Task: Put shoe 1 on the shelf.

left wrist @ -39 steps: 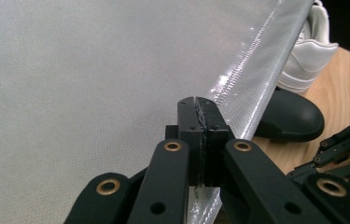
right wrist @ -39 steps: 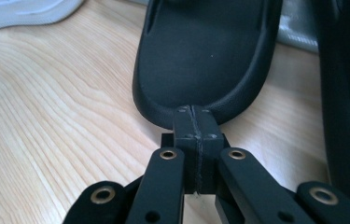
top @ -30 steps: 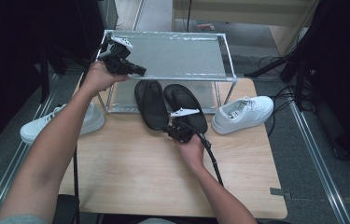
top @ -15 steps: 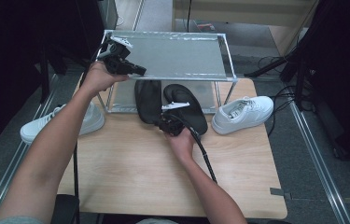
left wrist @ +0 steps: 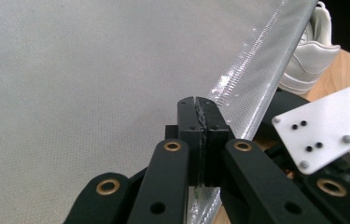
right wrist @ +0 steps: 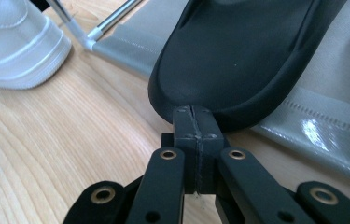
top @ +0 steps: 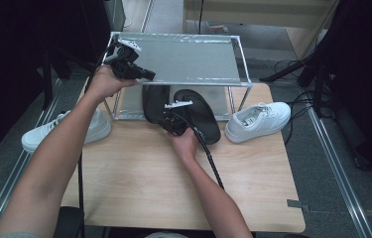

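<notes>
- Wooden tabletop (top: 139,193) fills the near part of the room, with dark floor and cables around it; a person's two forearms reach in over it.
- Nearest, the right gripper (top: 172,119) sits with its jaws pressed flat together, nothing between them. In the right gripper view its tips (right wrist: 195,114) are right at the heel of the left black sandal (right wrist: 242,51); whether they touch I cannot tell.
- That sandal (top: 155,101) lies half under the rack, its heel out on the wood, with the right black sandal (top: 199,113) just beside it.
- My guess is that both are light, rubbery and bendy. A pinch on the heel rim would likely hold, though the sole may droop and swing. The jaws must open first.
- A white sneaker (top: 257,120) stands near on the right, and another white sneaker (top: 64,131) is at the table's left edge, well apart.
- Farther off, the metal shoe rack (top: 245,69) spans the back of the table. Its front rail and legs stand over the sandals and could snag a lift.
- The left gripper (top: 146,75), shut and empty, hovers at the rack's top-left corner; in its own view the closed tips (left wrist: 199,109) sit over the grey shelf (left wrist: 84,74).
</notes>
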Available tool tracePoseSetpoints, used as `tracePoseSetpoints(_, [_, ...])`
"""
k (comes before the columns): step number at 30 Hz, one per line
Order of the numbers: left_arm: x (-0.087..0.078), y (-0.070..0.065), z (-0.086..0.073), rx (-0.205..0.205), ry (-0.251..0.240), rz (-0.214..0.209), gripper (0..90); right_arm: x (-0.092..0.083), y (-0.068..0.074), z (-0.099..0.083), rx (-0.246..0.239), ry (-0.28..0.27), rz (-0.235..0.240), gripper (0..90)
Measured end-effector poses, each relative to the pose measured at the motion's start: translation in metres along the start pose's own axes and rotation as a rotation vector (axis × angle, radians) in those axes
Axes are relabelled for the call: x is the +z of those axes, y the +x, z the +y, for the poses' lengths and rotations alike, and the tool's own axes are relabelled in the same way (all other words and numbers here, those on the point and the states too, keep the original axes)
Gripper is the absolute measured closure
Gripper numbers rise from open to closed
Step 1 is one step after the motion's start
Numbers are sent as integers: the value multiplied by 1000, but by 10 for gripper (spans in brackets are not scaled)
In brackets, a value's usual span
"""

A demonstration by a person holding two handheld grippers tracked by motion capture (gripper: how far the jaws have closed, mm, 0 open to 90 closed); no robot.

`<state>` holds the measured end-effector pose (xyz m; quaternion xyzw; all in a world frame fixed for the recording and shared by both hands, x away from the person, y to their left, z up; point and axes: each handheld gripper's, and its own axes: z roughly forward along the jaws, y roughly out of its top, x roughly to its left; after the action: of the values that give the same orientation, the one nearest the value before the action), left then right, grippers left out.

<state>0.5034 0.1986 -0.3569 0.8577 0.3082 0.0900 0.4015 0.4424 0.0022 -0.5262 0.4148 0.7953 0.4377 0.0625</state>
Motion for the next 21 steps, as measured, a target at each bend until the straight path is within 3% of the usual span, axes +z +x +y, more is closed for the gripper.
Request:
tracePoseSetpoints(4, [0,3,-1,-30,-8,-21,900,3,-3,3,19,0,5,900])
tracePoseSetpoints(8, [0,1,-1,-3,-4,-5,900,-1,-4,3,31,6,18,900])
tracePoseSetpoints(21, [0,3,-1,-15,-7,-17,900,-53,3,-15,-29,-36,52,900])
